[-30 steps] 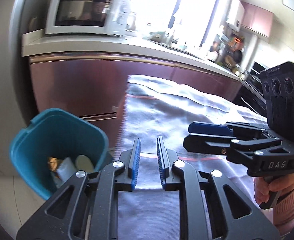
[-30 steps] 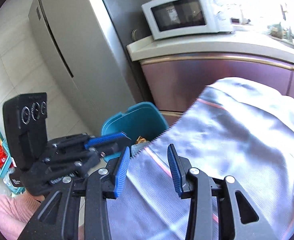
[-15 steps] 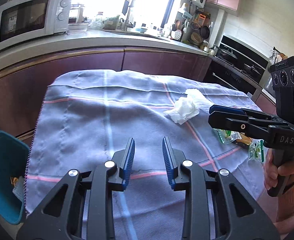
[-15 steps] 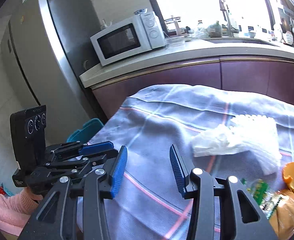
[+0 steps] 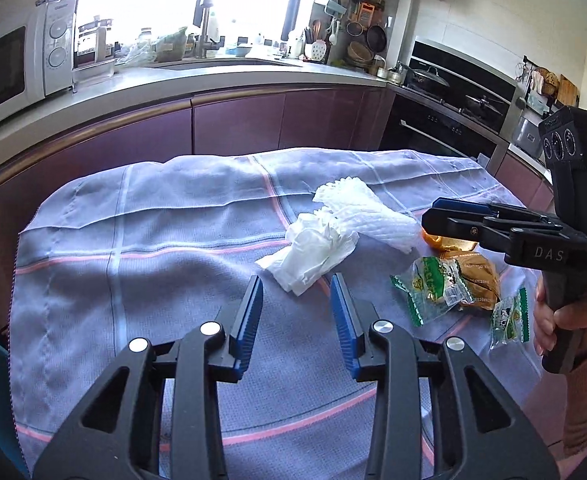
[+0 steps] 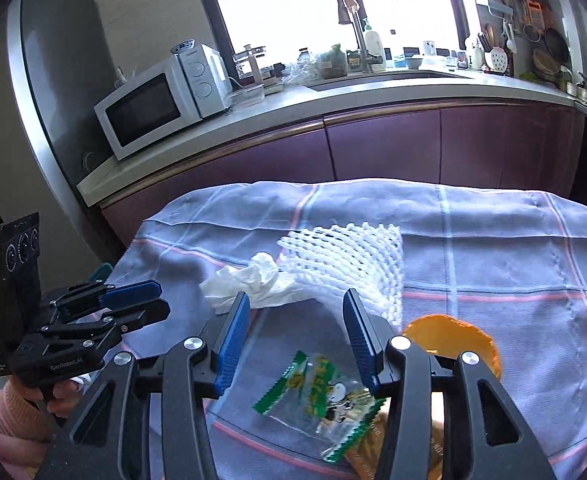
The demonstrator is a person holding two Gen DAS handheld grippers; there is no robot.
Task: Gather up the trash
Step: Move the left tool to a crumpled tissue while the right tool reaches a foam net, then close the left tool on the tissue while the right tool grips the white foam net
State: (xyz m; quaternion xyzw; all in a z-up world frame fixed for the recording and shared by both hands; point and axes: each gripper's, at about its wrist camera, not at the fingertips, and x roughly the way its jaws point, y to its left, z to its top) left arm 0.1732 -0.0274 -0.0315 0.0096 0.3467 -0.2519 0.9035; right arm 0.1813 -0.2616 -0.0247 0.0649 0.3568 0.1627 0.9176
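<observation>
Left gripper [image 5: 296,300] points down at the cloth [image 5: 173,240], jaws part-open and opening, nothing between them; a crumpled tissue [image 5: 313,252] lies just ahead of its fingertips. Right gripper [image 6: 295,324] hangs tilted down over the trash, jaws also opening and empty, held by a hand [image 5: 561,316] in a pink sleeve. Below it lies a green wrapper [image 6: 325,396]; orange peel [image 6: 453,340] sits just beside its right finger. White foam net [image 6: 353,264] touches the tissue. A brown packet [image 5: 477,280] lies under the wrapper's edge. Microwave [image 6: 161,104] stands on the counter beyond.
</observation>
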